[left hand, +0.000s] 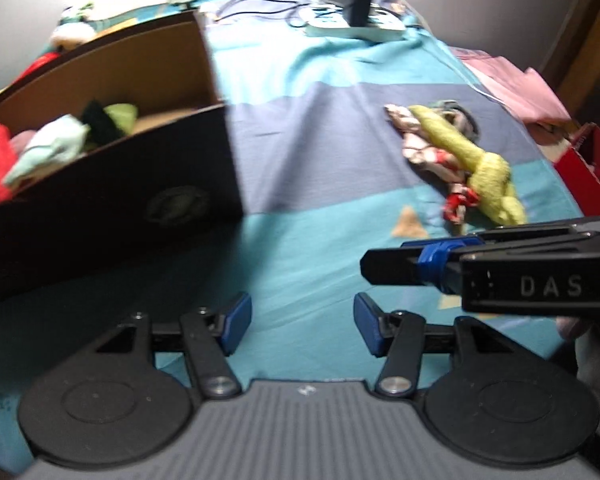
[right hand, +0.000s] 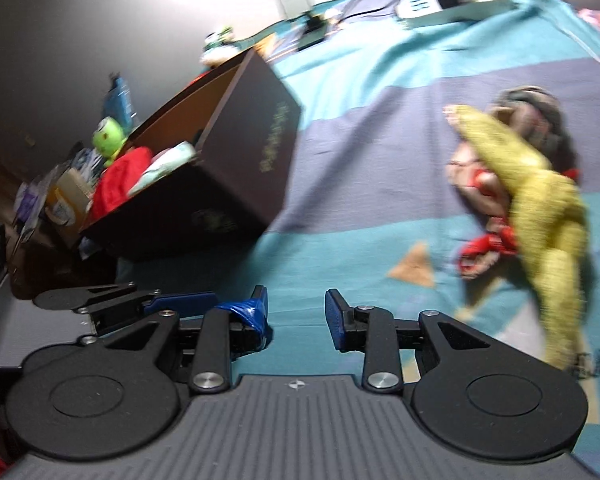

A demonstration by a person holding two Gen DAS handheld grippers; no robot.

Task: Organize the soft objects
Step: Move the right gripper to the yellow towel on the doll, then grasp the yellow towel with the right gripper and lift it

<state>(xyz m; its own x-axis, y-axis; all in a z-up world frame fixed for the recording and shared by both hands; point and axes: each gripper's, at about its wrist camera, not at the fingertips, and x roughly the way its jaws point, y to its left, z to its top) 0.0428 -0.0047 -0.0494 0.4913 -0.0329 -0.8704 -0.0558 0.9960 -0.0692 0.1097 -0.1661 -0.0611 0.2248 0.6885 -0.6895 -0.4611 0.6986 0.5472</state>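
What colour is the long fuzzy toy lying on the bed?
The fuzzy toy is yellow-green, clearest in the right wrist view.

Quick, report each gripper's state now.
Left gripper: open, nothing between its pads.
Right gripper: open, nothing between its pads.

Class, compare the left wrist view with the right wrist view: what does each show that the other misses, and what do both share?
Only the left wrist view shows the red box at the bed's right edge and the pink cloth. Only the right wrist view shows the green plush behind the dark box, plus clutter beside the bed. Both show that box holding soft items, the yellow cloth on the patterned pile, the power strip, and both hand-held grippers, left and right, open and empty.
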